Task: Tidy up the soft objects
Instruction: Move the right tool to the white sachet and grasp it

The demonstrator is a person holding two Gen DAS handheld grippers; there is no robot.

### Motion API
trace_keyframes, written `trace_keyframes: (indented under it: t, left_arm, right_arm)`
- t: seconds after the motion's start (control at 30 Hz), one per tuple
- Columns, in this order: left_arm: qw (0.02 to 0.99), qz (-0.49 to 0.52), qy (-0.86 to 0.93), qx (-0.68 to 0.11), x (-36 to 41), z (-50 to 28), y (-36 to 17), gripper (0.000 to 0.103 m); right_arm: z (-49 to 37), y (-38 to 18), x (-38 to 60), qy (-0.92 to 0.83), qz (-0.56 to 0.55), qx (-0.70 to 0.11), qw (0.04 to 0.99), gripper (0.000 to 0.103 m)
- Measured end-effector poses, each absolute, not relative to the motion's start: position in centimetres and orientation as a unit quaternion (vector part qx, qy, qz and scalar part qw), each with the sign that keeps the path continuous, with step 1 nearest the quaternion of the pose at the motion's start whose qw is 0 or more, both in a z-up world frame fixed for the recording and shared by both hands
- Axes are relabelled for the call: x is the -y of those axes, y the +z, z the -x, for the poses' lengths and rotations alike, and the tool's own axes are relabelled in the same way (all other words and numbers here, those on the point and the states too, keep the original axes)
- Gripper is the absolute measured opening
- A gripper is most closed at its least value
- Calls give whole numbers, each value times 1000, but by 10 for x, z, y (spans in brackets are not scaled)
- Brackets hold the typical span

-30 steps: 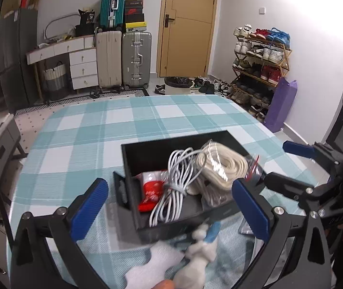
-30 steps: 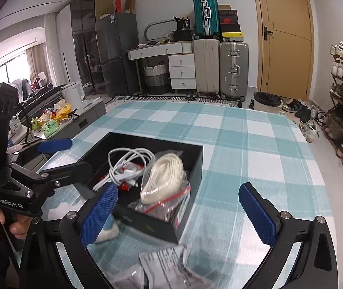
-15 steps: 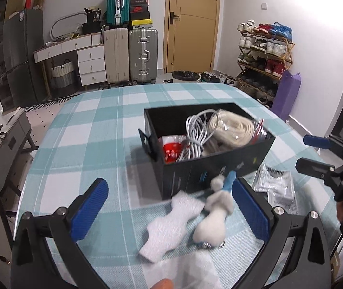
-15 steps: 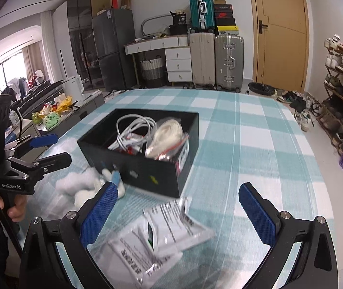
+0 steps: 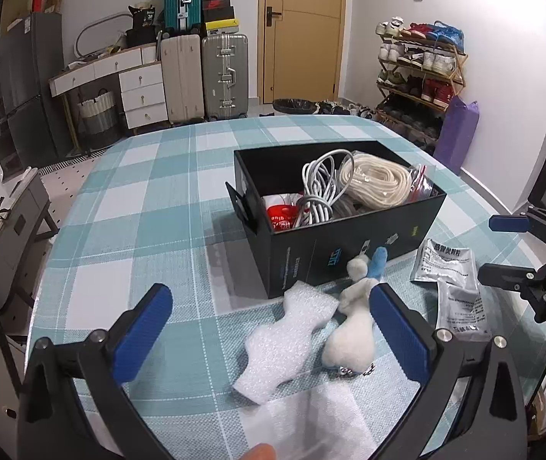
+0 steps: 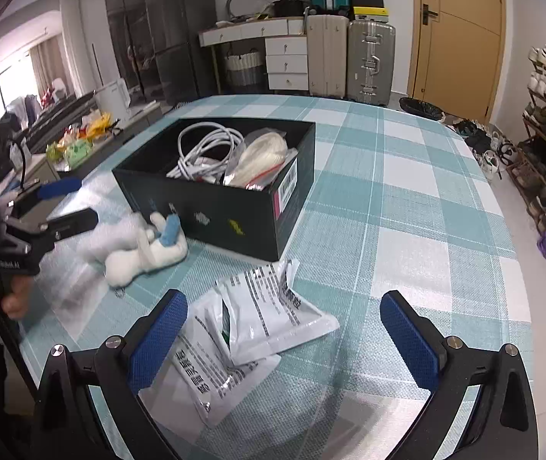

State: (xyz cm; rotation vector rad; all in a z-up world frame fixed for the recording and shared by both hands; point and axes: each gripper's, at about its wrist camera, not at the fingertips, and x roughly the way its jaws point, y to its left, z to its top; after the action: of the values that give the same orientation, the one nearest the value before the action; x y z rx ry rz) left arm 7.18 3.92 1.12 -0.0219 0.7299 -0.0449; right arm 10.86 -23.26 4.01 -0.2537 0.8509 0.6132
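Left gripper [image 5: 269,329]: jaws spread wide, holding nothing, above white foam piece [image 5: 286,339] and white plush toy [image 5: 351,335]. Right gripper [image 6: 282,339]: wide open, empty, over foil packets [image 6: 269,314]. Plush lies just beside black box [image 5: 334,245], which holds white cable [image 5: 318,191] and bagged rope [image 5: 378,184], on checked tablecloth [image 5: 138,230].

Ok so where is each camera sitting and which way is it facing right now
Left wrist: rides the open left gripper, above the table's near edge, facing the black box, plush toy and foam piece; right gripper shows at right.
Right wrist: rides the open right gripper, looking over the white packets toward the box; left gripper and the hand holding it show at left.
Shared: box, plush toy, packets, checked tablecloth, suitcases and door.
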Motion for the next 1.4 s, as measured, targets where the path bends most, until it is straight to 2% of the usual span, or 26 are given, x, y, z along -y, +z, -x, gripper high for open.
trace_keyframes:
  t: [0.2, 0.87, 1.13, 1.4]
  left_arm:
    - [929, 11, -26, -370, -40, -74, 5, 103]
    - [919, 16, -16, -393, -47, -80, -8, 103]
    - [920, 12, -17, -391, -46, -78, -6, 103]
    - [917, 13, -15, -399, -48, -79, -7, 103]
  right_arm:
    - [-107, 35, 240, 289, 147, -417, 849, 102]
    - [-122, 7, 220, 277, 136, -443, 841, 102]
    - [-127, 16, 228, 256, 122, -423, 860, 102]
    - [-129, 6, 216, 264, 163, -432, 847, 102]
